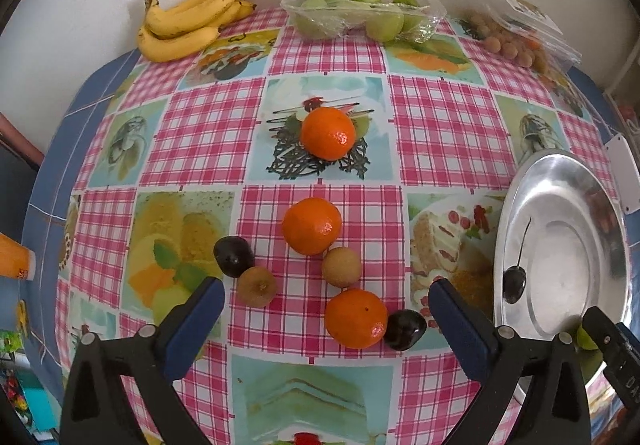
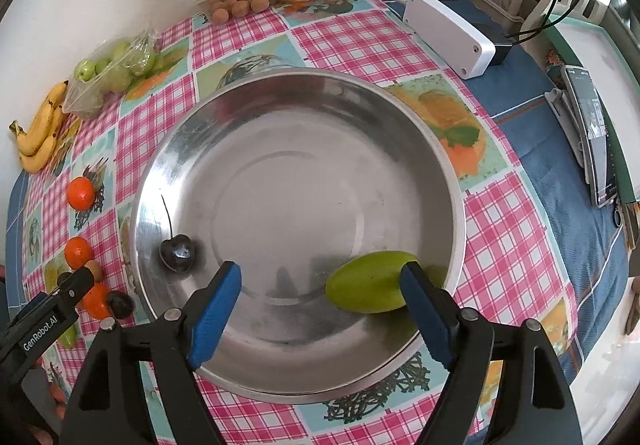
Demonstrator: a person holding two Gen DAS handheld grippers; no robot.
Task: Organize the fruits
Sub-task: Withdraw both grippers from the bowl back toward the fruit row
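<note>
My left-hand camera takes in the loose fruit on the checked tablecloth (image 1: 192,133), and reading across it I see the bananas (image 1: 188,21) against the wall, then the bag of green fruits (image 1: 360,11) and the clear box of small brown fruits (image 1: 508,41) further right. Nearer me lie a dark plum (image 1: 233,256), a brown fruit (image 1: 256,285), three oranges in a ragged line (image 1: 328,133), (image 1: 311,225), (image 1: 355,318), another brown fruit (image 1: 341,267) and a second dark fruit (image 1: 405,329) touching the nearest orange. My left gripper (image 1: 326,319) stands spread wide above these, pinching nothing. Only the edge of the steel bowl (image 1: 520,181) shows here, with the cherry (image 1: 514,283) inside. My right-hand camera gives the whole bowl (image 2: 168,149): the cherry (image 2: 177,253) with its long stem sits at the left slope, and a green fruit (image 2: 368,287) lies at the lower right, just beside my right finger (image 2: 426,311). My right gripper (image 2: 320,307) is spread, with the fruit not pressed between the pads. Only this view shows the white box (image 2: 448,35) and the phone (image 2: 592,133) on the blue cloth at right.
</note>
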